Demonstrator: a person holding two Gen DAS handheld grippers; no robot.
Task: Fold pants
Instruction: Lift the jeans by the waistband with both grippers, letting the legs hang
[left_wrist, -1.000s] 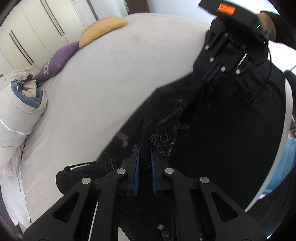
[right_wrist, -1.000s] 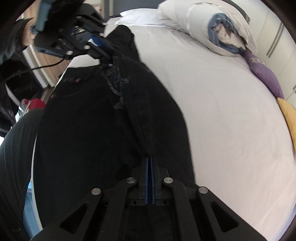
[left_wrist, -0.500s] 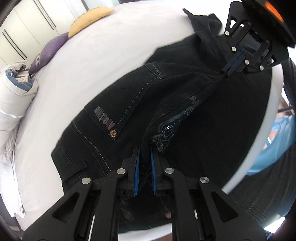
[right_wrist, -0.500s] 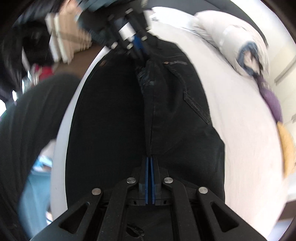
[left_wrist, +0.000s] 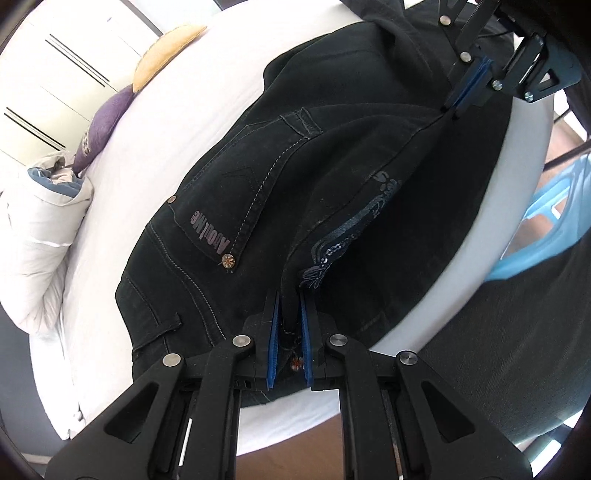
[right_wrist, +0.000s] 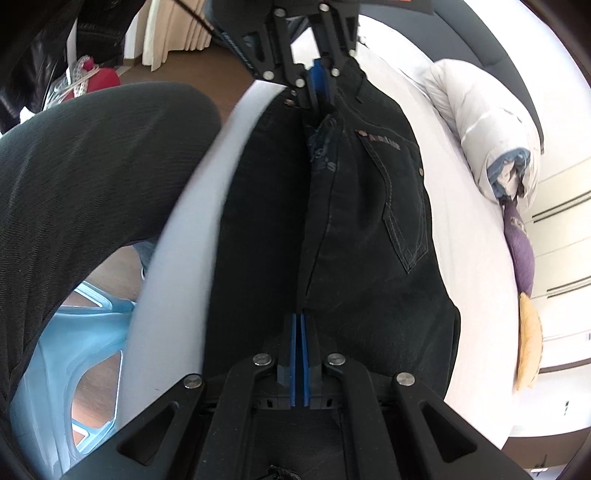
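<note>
The pants, one pair in black denim with pale contrast stitching, lie near the edge of the bed, folded lengthwise so that one back pocket faces up with grey lettering along its top edge and a copper rivet at each upper corner. A raised fold runs between the two tools, and a bluish embroidered pattern with sequins shows along it. The left hand-held gripper is clamped on the waistband end of that fold, its blue pads pressing thick cloth with a metal button between them; the right hand-held gripper is pinched tight on the fold further down the leg, its pads almost touching. Each tool shows at the far end of the other's view. The bed carries a smooth white sheet, and well apart from the pants stand one rolled puffy white duvet with a blue-grey lining, one purple cushion and one yellow cushion, all soft and rounded. Beside the mattress edge sit one pale blue plastic stool on a wooden floor and the person's leg in dark ribbed fabric, close to the near edge of the cloth. White cupboard doors with long dark handles line the wall behind the cushions
</note>
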